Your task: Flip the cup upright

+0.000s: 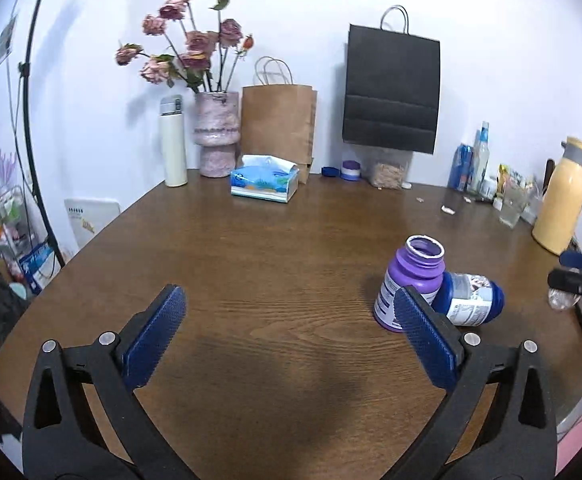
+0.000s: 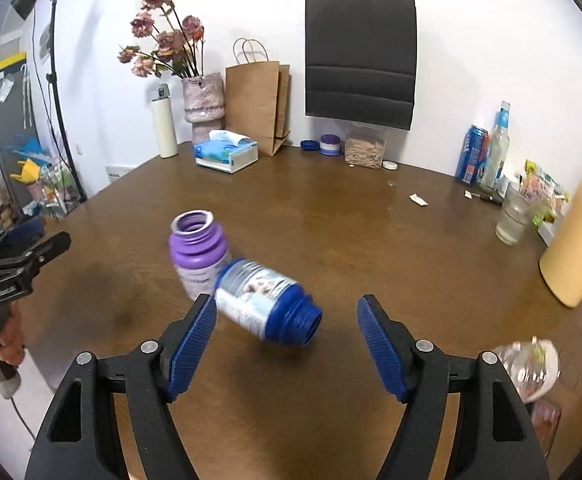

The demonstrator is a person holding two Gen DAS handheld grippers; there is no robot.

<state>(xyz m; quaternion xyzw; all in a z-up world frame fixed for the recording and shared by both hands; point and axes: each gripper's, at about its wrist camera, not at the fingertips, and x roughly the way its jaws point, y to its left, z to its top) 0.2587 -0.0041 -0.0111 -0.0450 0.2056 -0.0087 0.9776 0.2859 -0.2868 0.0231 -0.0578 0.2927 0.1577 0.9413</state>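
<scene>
I hold my right claw (image 2: 287, 344) wide open around the tipped blue bottle (image 2: 267, 304) to grab it | left claw (image 1: 289, 322) open, empty, waiting beside purple bottle (image 1: 409, 284) on tabletop (image 1: 271, 248)

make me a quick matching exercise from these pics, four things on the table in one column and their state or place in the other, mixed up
Things:
1. purple bottle
2. blue bottle
3. tissue box
4. yellow jug

States or places:
A. far right edge of the table
B. lying on its side, open mouth toward the right tool
C. standing upright, no cap
D. at the back, in front of the brown paper bag

Pairs: 1-C, 2-B, 3-D, 4-A
</scene>
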